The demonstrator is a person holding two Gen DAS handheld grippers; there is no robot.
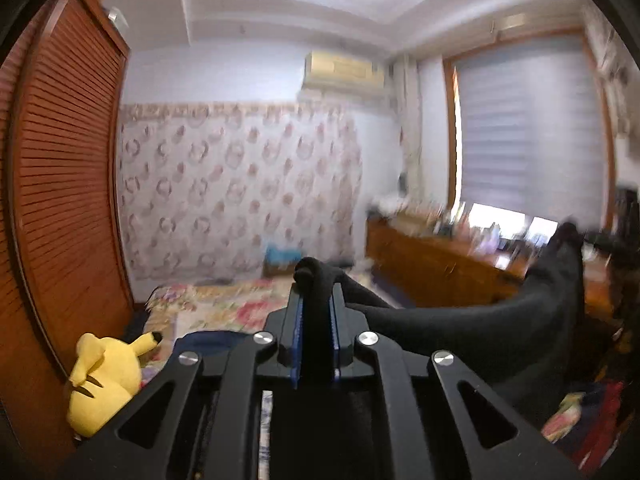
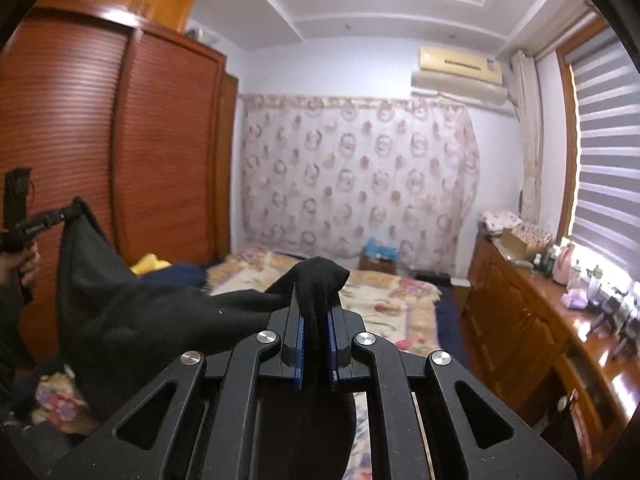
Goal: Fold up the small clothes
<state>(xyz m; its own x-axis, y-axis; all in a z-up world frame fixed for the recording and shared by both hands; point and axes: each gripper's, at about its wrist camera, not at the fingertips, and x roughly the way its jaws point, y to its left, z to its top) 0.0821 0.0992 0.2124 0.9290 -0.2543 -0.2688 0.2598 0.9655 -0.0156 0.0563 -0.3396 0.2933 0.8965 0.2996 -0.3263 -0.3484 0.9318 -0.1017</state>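
A black garment point(image 1: 460, 332) hangs stretched in the air between both grippers, above the bed. My left gripper point(image 1: 316, 300) is shut on one corner of it, with a bunched tip sticking out past the fingers. My right gripper point(image 2: 316, 304) is shut on the other corner of the black garment point(image 2: 132, 316). In the right wrist view the left gripper point(image 2: 68, 212) shows at far left, holding its corner up. In the left wrist view the garment rises toward the right edge, where the right gripper is a blurred dark shape.
A floral bedspread point(image 2: 384, 304) covers the bed below. A yellow plush toy point(image 1: 104, 384) lies at its left by the wooden wardrobe point(image 2: 100, 148). Dark blue clothes point(image 2: 180, 274) lie on the bed. A wooden dresser point(image 2: 532, 320) with bottles stands at right under the window.
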